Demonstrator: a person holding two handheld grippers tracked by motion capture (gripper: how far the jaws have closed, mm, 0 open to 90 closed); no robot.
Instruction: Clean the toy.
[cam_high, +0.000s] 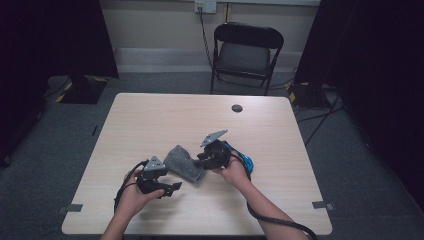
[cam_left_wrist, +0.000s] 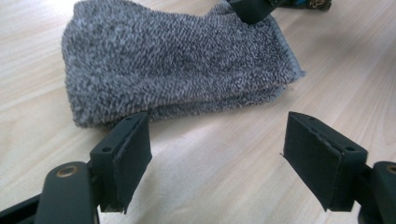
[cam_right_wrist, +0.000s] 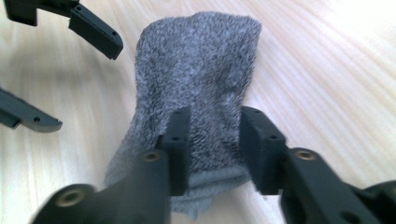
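Observation:
A folded grey terry cloth lies on the wooden table between both hands. My left gripper sits near the cloth's front-left side. In the left gripper view its jaws stand wide open over bare wood, and the cloth lies just ahead of them. My right gripper is at the cloth's right end. In the right gripper view its jaws stand narrowly apart, tips down on the hemmed near end of the cloth, with cloth showing between the pads. The left gripper appears open beyond it.
A black folding chair stands behind the table's far edge. A round dark grommet is set in the tabletop at the back. Something blue shows by the right hand. Black cables trail from both grippers toward the near edge.

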